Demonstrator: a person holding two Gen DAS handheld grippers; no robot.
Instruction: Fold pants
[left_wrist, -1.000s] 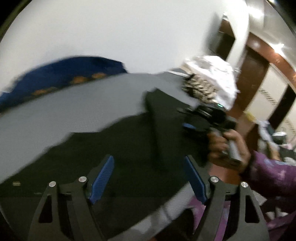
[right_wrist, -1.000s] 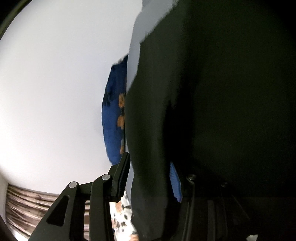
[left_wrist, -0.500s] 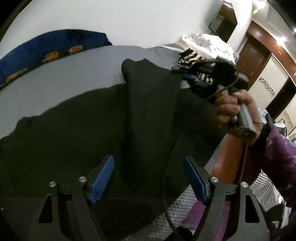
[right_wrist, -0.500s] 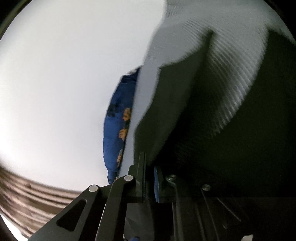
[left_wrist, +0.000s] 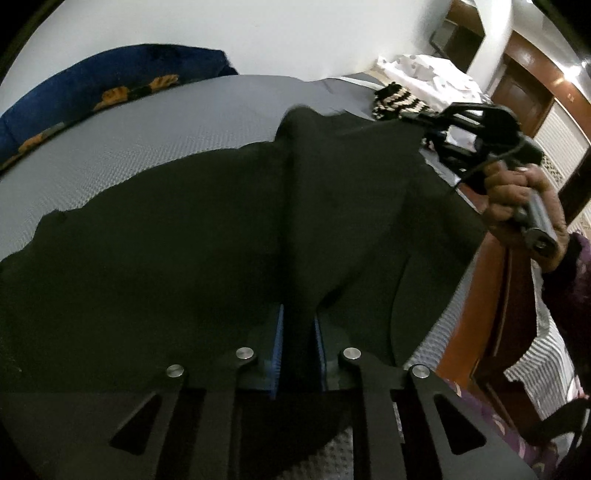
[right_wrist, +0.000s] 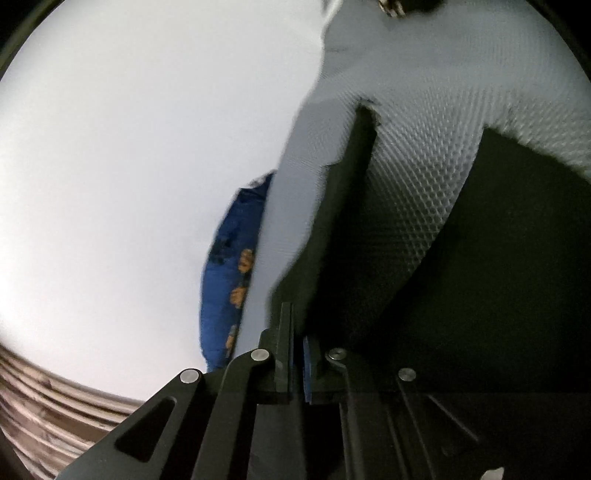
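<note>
The grey bed (left_wrist: 207, 122) is covered ahead of both grippers by the black pants (left_wrist: 184, 240). A raised ridge of cloth is pinched between the blue pads of the left gripper (left_wrist: 298, 350). A far edge is clamped by the right gripper (right_wrist: 298, 363), held tilted in the person's right hand (left_wrist: 524, 206).

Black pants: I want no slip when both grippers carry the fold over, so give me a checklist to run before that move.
1. Left gripper clamped on the black pants: ok.
2. Right gripper clamped on the pants edge: ok, jaws nearly closed on cloth.
3. Cloth between the grippers smooth: not ok, a ridge runs up the middle.
4. Grey bed cover free beyond the pants: ok.
5. Striped knit item clear of the pants: cannot tell.
</note>
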